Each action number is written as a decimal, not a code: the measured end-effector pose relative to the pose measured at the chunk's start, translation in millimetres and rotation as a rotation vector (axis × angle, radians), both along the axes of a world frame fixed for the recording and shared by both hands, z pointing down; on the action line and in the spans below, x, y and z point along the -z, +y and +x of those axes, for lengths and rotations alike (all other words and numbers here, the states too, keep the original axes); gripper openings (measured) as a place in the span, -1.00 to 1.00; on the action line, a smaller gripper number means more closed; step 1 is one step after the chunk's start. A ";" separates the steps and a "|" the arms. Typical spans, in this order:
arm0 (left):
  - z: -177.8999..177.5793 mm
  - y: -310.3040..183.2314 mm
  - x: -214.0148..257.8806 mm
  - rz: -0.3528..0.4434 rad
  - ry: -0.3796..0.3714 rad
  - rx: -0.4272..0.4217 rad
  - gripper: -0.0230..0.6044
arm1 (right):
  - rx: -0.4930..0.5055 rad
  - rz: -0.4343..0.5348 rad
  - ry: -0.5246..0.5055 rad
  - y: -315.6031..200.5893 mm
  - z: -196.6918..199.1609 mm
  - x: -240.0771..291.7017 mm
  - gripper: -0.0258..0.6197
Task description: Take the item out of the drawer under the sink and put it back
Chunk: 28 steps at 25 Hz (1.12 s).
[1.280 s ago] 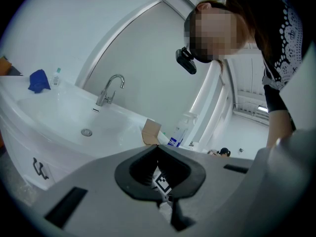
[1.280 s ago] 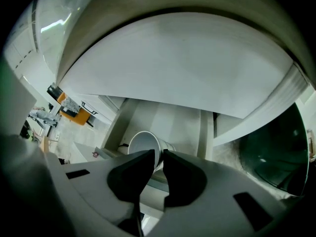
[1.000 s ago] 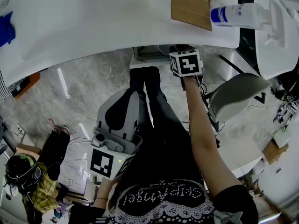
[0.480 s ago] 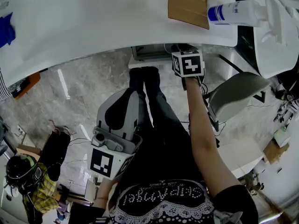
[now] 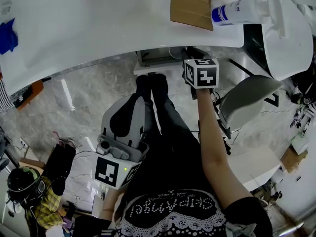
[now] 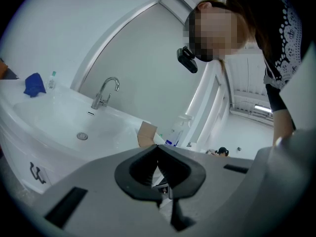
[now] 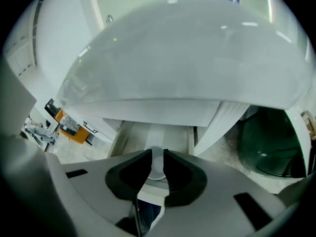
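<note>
The drawer (image 5: 153, 58) under the white sink counter (image 5: 113, 38) stands open; the right gripper view looks into its pale inside (image 7: 170, 135). My right gripper (image 7: 157, 158) is in front of it, shut on a small white round item (image 7: 157, 168) that fills the gap between the pads. In the head view only its marker cube (image 5: 201, 73) shows, just below the counter rim, and its jaws are hidden. My left gripper (image 5: 132, 100) hangs low by my left leg, away from the drawer. Its jaws (image 6: 158, 149) are shut with nothing between them.
On the counter are a cardboard piece (image 5: 190, 4), a spray bottle (image 5: 237, 10) and a blue cloth (image 5: 7, 36); the faucet (image 6: 104, 90) stands behind the basin. A grey seat (image 5: 247, 100) is close on my right. A dark green bin (image 7: 269, 142) sits right of the drawer.
The right gripper's cube has drawn slightly back from the counter rim toward me, and the head view has shifted a little. The left gripper has stayed put.
</note>
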<state>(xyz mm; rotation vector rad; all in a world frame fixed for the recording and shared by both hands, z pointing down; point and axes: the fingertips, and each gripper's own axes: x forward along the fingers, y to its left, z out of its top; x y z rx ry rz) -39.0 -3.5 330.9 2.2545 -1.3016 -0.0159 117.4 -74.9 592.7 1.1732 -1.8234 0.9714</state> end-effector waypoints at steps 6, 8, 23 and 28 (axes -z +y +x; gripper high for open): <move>3.7 -0.8 17.1 0.039 -0.002 -0.011 -0.91 | -0.075 0.157 -0.109 -5.3 2.9 53.7 -0.77; 4.4 -1.7 23.1 0.057 -0.007 -0.015 -0.91 | -0.088 0.216 -0.142 -6.8 3.1 72.4 -0.83; -5.5 -3.4 41.6 0.088 -0.090 0.009 -0.91 | -0.078 0.535 -0.203 7.1 5.0 187.5 -0.86; -8.0 -13.7 66.1 0.157 -0.096 -0.003 -0.91 | -0.063 0.664 -0.212 -4.6 0.1 236.2 -0.86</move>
